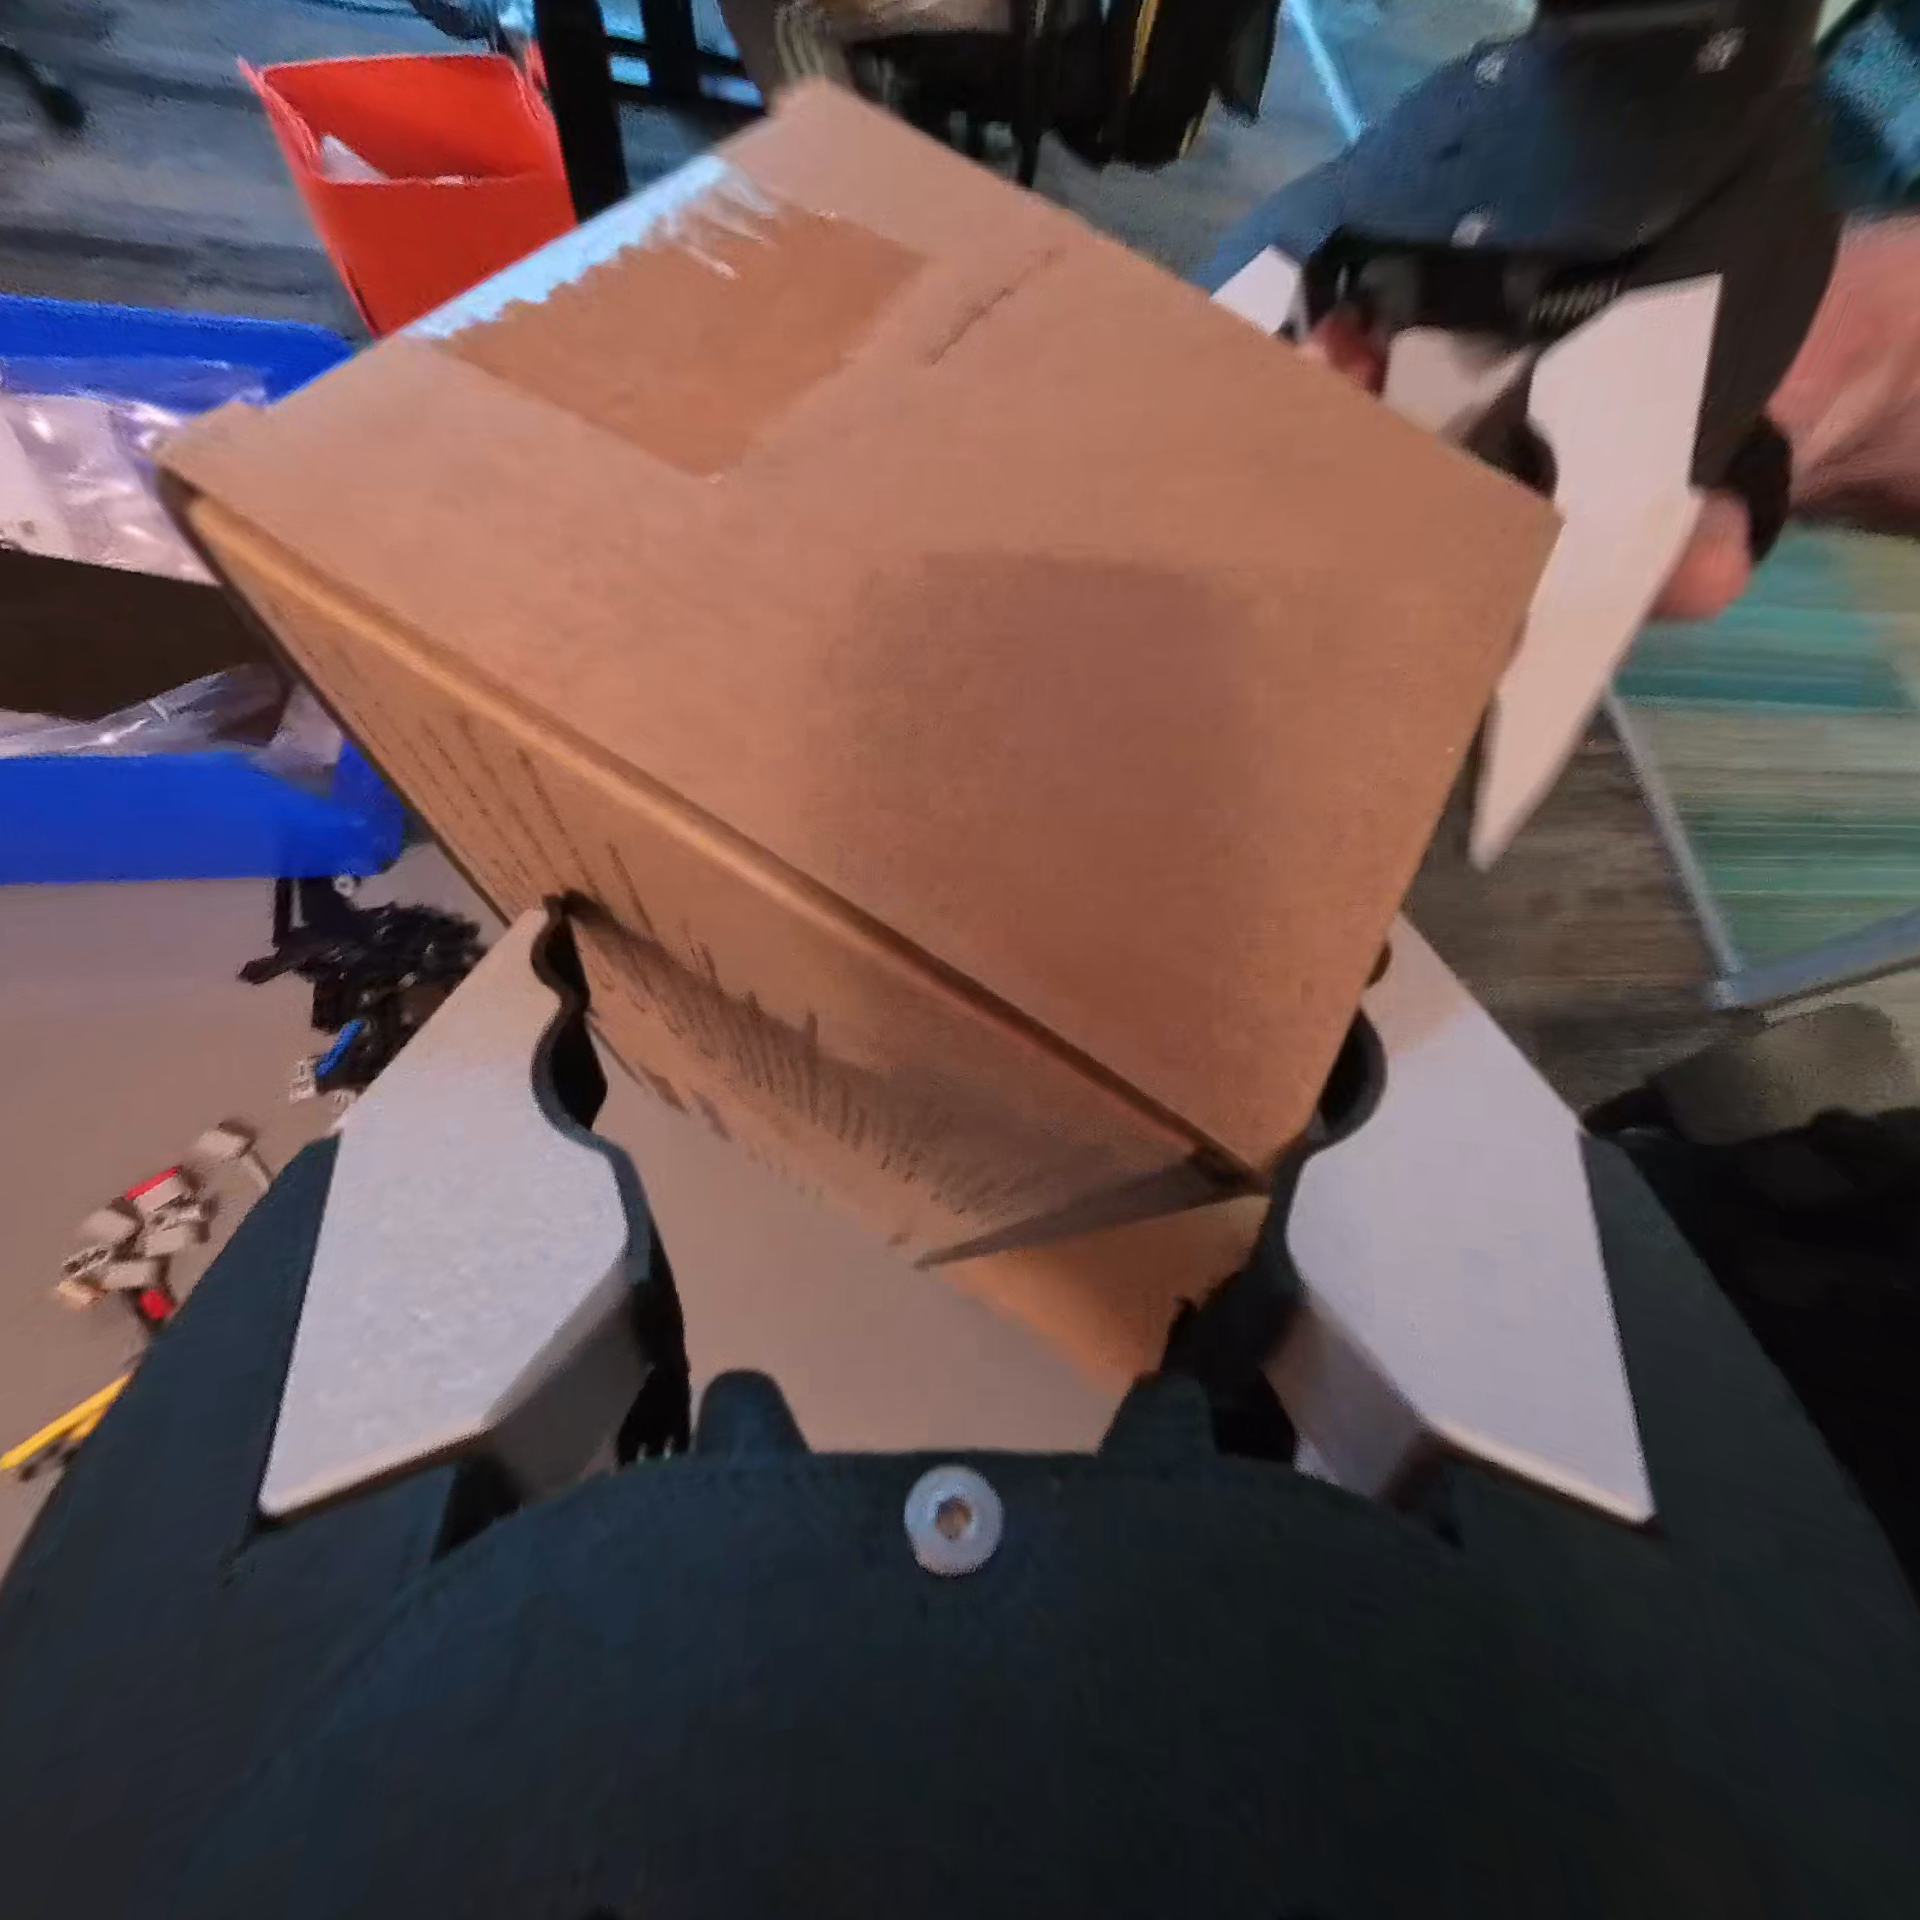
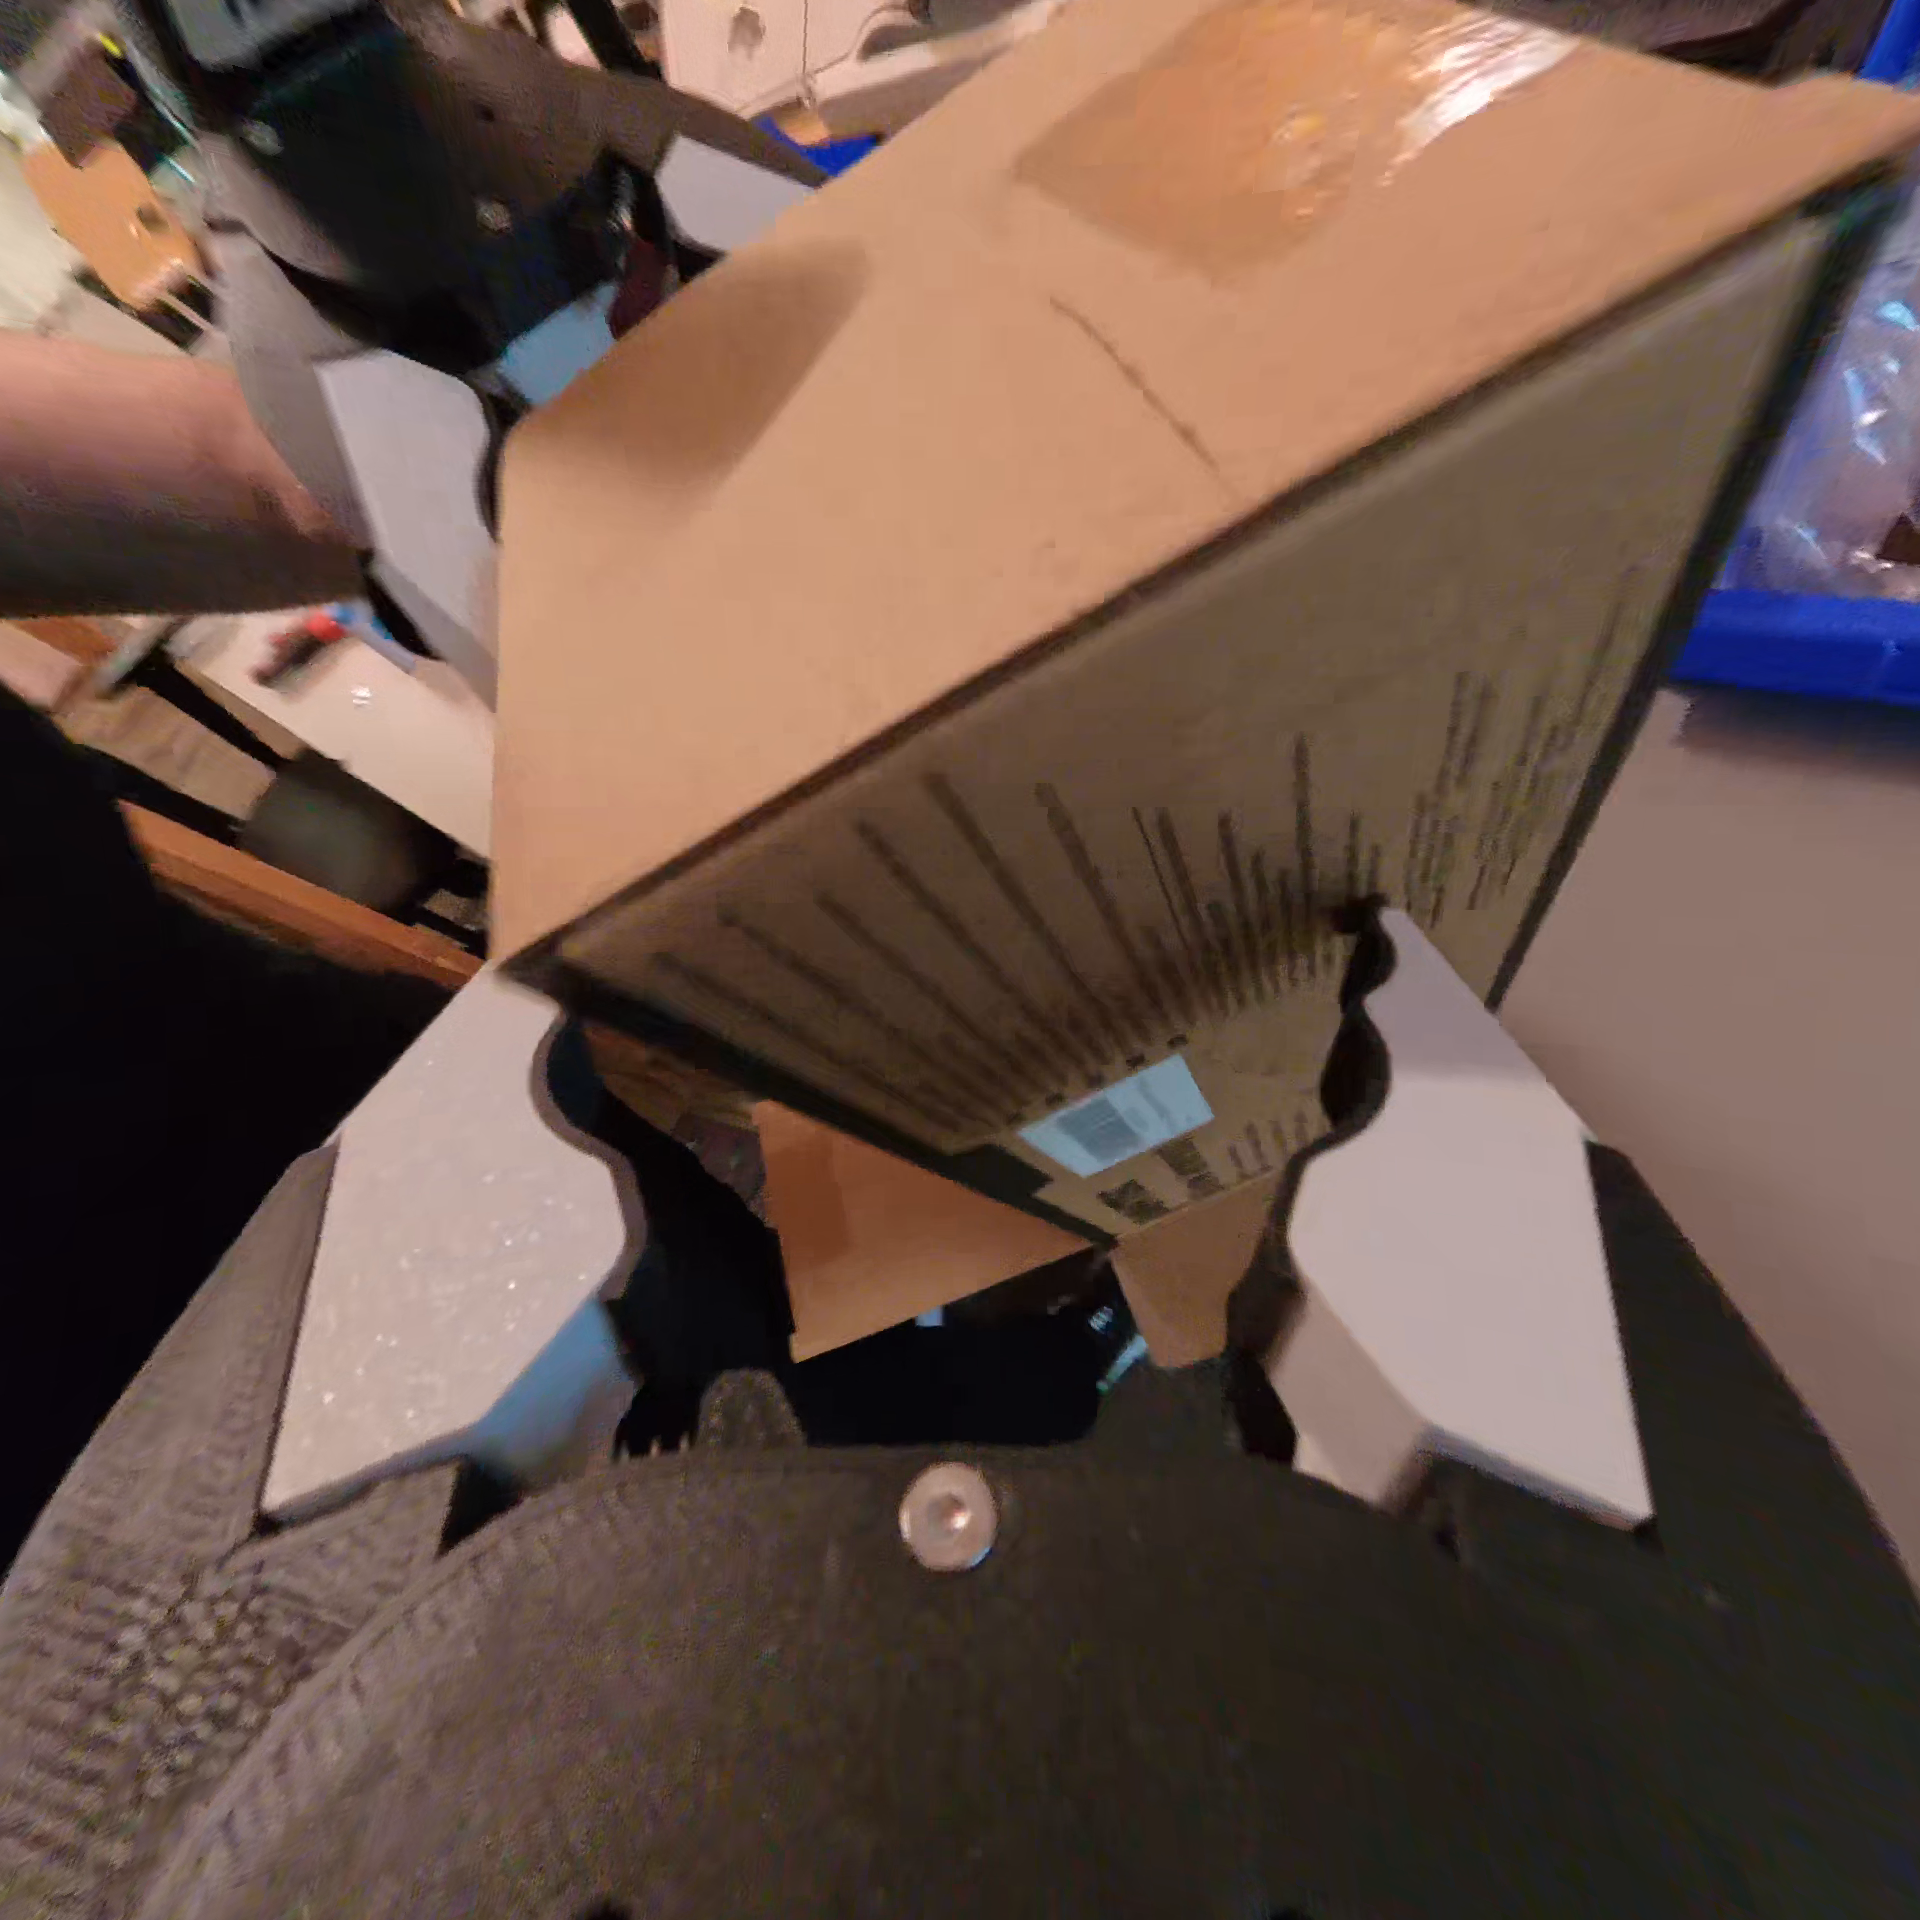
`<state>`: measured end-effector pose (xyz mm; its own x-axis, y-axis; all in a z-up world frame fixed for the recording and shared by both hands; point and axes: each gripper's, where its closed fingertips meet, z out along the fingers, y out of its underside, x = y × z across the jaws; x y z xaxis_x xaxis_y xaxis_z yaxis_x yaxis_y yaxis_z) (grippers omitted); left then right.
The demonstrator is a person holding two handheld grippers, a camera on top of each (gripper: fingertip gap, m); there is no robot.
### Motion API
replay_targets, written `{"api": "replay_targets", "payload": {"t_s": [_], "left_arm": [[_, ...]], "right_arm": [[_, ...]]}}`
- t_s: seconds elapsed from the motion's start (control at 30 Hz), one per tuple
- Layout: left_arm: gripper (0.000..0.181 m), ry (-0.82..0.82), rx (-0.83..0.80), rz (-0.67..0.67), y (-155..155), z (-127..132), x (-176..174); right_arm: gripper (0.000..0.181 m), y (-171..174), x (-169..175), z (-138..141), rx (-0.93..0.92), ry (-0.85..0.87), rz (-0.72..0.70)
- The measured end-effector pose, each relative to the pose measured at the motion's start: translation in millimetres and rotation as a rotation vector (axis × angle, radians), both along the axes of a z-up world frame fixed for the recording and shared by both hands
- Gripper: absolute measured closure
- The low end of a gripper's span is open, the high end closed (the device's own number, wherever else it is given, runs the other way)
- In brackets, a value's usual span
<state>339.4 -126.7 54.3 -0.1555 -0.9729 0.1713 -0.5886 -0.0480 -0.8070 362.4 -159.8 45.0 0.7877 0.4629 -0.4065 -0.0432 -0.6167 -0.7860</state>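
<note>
A brown cardboard box, taped on top and printed with black lines on one side, is held tilted in the air above a grey table. My left gripper has its jaws spread wide and clamped on the box's near corner. My right gripper grips the opposite end of the same box, with a loose flap hanging between its fingers. Each gripper shows in the other's view: the right one at the far right, the left one at the upper left, each held in a hand.
A blue bin with plastic bags stands at the left, and it also shows in the right wrist view. A red bin is behind it. Black parts and small grey pieces lie on the table.
</note>
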Motion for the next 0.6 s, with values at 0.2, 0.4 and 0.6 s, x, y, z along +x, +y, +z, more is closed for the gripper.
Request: {"api": "replay_targets", "payload": {"t_s": [0.2,0.4,0.6], "left_arm": [[0.042,-0.036,-0.036,0.041,11,3,7],[0.043,0.038,0.043,0.076,22,1,10],[0.042,0.041,0.053,0.07,27,20,11]], "right_arm": [[0.042,22,2,-8,0.02,-0.102,-0.064],[0.05,30,0,-5,-0.002,-0.172,-0.066],[0.051,34,0,14,-0.006,-0.181,-0.069]]}}
